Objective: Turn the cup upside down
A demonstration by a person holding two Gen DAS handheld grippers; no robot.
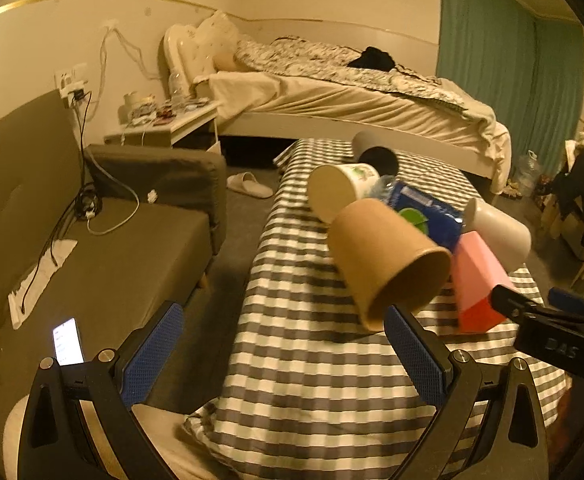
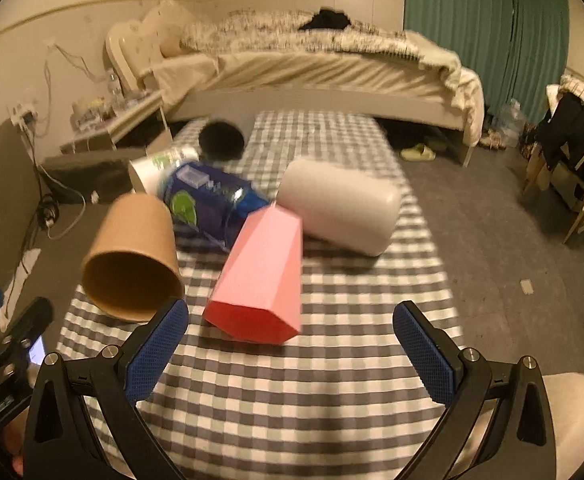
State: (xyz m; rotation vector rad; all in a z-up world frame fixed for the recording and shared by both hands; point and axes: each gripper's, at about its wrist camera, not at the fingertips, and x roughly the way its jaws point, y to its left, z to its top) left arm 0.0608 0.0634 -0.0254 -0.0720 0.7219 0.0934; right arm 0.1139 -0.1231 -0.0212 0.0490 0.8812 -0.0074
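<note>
Left gripper (image 1: 284, 348): blue-padded fingers spread wide, holding nothing; its right-side pad sits just in front of the brown cup's rim, contact unclear.
Right gripper (image 2: 292, 344): fingers spread wide, empty, over the near part of the checked tablecloth (image 2: 276, 400); the pink cup lies ahead, between the finger lines but apart from both pads.
Brown cup (image 1: 387, 264): plain tan paper cup, tapered, lying on its side near the left edge of the table, open mouth facing the cameras, inside bare and shadowed.
Pink cup (image 2: 262, 272): faceted, angular walls, matte pink with a redder rim end; lies on its side at mid-table, just right of the brown cup, mouth toward the near edge.
White cup (image 2: 339, 204): smooth, rounded, on its side beyond the pink cup, touching or nearly touching its far end.
Blue packet (image 2: 208, 196): glossy blue wrapper with a green mark, between the brown cup and the white cup.
Printed paper cup (image 1: 341, 190): white with green print, on its side behind the brown cup.
Dark round cup (image 2: 222, 140): toward the far edge, blurred.
Beyond the table: a bed (image 1: 351, 92), a grey sofa (image 1: 112, 248), green curtains (image 2: 483, 36).
</note>
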